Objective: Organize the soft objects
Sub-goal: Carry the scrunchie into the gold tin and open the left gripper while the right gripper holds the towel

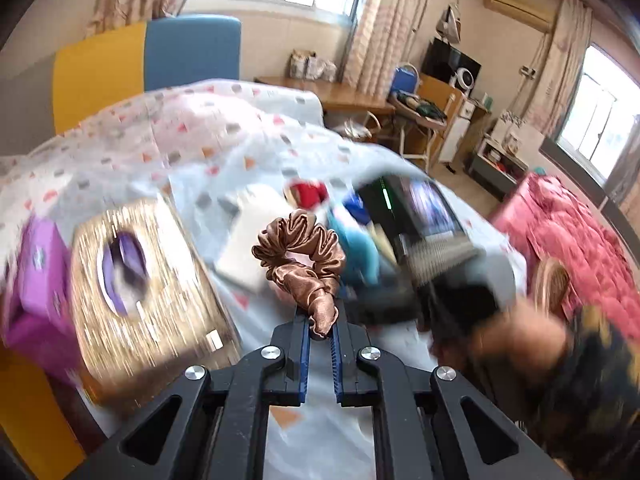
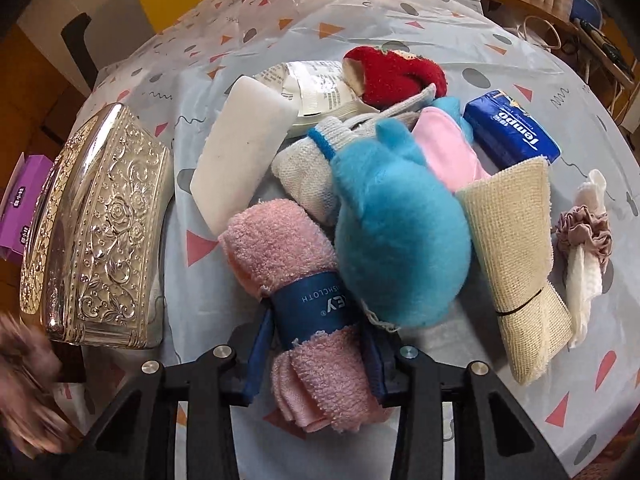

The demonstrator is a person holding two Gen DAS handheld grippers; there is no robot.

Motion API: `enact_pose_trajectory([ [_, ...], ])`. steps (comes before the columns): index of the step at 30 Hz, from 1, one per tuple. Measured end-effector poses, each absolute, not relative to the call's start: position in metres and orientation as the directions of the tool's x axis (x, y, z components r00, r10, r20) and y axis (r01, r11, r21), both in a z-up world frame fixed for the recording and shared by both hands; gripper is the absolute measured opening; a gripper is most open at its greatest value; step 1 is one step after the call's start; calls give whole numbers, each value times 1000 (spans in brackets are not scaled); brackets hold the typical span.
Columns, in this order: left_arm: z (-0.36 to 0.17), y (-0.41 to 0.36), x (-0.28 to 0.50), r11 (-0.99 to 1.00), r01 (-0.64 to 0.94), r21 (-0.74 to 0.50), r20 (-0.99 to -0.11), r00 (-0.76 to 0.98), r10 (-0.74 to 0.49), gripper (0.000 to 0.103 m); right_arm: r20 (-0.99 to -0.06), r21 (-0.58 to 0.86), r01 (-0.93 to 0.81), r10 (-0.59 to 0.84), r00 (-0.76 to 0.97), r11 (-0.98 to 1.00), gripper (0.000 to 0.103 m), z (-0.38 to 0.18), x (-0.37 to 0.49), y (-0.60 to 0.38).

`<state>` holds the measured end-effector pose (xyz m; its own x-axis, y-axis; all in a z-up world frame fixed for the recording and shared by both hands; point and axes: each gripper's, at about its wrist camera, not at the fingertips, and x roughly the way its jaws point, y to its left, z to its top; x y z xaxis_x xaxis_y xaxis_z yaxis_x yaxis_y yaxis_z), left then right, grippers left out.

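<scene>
Jaws first: the left gripper (image 1: 320,330) has its jaws pinched on one end of a brown satin scrunchie (image 1: 302,254), which sticks up off the worktop (image 1: 256,312) in front of the camera. Over on the right gripper (image 2: 316,354), the jaws are spread around a rolled pink washcloth (image 2: 298,292) with a blue paper band; the blue pads sit right against both sides of the roll, though I can't tell how hard they're squeezing.

Just past the washcloth is a fluffy blue plush (image 2: 396,236), touching the roll, with a beige mesh cloth (image 2: 520,256) beside it on the right. A mauve scrunchie (image 2: 586,236) sits around a white cloth further right. Behind the plush are a grey-white sock (image 2: 308,176), a pink pad (image 2: 448,152) and a white sponge block (image 2: 240,160). Farthest back you've got a red fuzzy sock (image 2: 394,76) and a blue tissue pack (image 2: 512,128). An embossed silver box (image 2: 100,228) stands at the left edge, and the left wrist view is motion-blurred.
</scene>
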<state>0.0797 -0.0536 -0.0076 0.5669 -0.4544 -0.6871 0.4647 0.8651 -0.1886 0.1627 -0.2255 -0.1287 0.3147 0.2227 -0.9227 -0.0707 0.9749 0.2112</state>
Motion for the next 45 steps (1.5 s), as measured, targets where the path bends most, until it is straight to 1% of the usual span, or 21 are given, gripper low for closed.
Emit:
enact_pose_trajectory([
  [4, 15, -37, 112, 904, 384, -189, -665, 626, -406, 9, -926, 188, -91, 207, 316, 978, 41, -133, 165, -221],
  [8, 38, 5, 124, 942, 285, -178, -618, 712, -332, 9, -935, 157, -116, 186, 301, 981, 41, -136, 163, -215],
  [11, 48, 51, 126, 961, 192, -201, -589, 760, -275, 9, -938, 127, -142, 166, 304, 982, 41, -138, 162, -205],
  [16, 43, 139, 104, 971, 7, -237, -567, 811, -145, 9, -938, 116, -147, 156, 309, 982, 41, -138, 155, -201],
  [18, 32, 172, 92, 966, -67, -251, -580, 809, -95, 9, -939, 102, -153, 146, 312, 983, 41, -137, 153, -198],
  [19, 25, 188, 86, 960, -112, -255, -595, 801, -65, 9, -939, 95, -157, 141, 313, 983, 41, -136, 153, -195],
  [22, -5, 220, 77, 942, -200, -270, -652, 758, -26, 9, -940, 69, -172, 122, 319, 983, 41, -137, 150, -187],
  [26, -44, 231, 86, 930, -240, -278, -724, 689, -39, 9, -939, 48, -183, 106, 327, 982, 41, -138, 145, -178],
  [27, -52, 230, 91, 928, -238, -287, -736, 674, -55, 9, -938, 43, -184, 103, 330, 982, 41, -138, 144, -176],
  [30, -66, 222, 104, 934, -245, -262, -757, 652, -41, 11, -938, 34, -188, 96, 334, 982, 41, -138, 141, -171],
  [31, -69, 220, 108, 935, -248, -254, -764, 644, -37, 15, -938, 32, -190, 95, 335, 981, 41, -142, 140, -166],
  [32, -72, 220, 110, 931, -257, -260, -770, 637, -39, 27, -938, 29, -193, 93, 335, 981, 41, -142, 139, -164],
  [33, -73, 220, 111, 926, -267, -267, -771, 636, -39, 36, -937, 26, -195, 92, 336, 981, 41, -142, 138, -163],
  [34, -72, 221, 111, 923, -277, -268, -765, 643, -30, 49, -937, 24, -196, 91, 336, 980, 41, -144, 137, -159],
  [35, -71, 222, 107, 920, -293, -261, -758, 653, -7, 58, -937, 23, -198, 90, 336, 980, 41, -144, 136, -158],
  [38, -69, 222, 98, 916, -293, -273, -751, 660, -13, 58, -938, 22, -204, 91, 335, 979, 41, -144, 136, -158],
  [45, -67, 212, 61, 929, -303, -212, -773, 634, 30, 58, -937, 48, -209, 116, 329, 977, 41, -141, 139, -162],
])
